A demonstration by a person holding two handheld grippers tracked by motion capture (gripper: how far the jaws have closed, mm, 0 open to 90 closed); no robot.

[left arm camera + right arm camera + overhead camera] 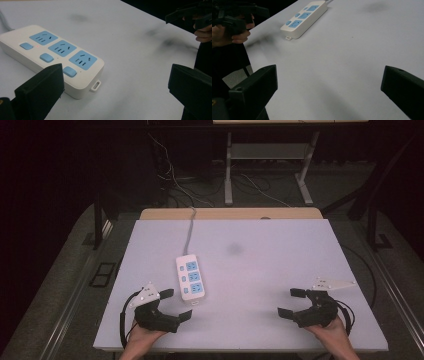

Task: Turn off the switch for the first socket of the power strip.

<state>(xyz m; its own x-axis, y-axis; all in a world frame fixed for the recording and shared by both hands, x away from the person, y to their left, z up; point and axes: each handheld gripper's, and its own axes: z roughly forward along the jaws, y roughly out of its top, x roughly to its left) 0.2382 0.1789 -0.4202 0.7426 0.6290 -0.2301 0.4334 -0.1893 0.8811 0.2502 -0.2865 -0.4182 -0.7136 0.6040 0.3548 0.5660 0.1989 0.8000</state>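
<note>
A white power strip [190, 277] with three blue sockets and blue switches lies on the white table [280, 270], left of centre, its grey cord running to the far edge. My left gripper [175, 304] rests at the near left, open, its jaws just short of the strip's near end; close up, the power strip [55, 53] lies between and beyond the two black jaws, untouched. My right gripper [291, 302] sits at the near right, open, with bare table between its jaws. From there the power strip [305, 17] lies far off at the upper left.
A faint dark smudge [234, 248] marks the table's middle. A wooden board edge [230, 213] runs along the far side. Cables and desk legs [228, 175] stand on the floor behind. Dark floor surrounds the table.
</note>
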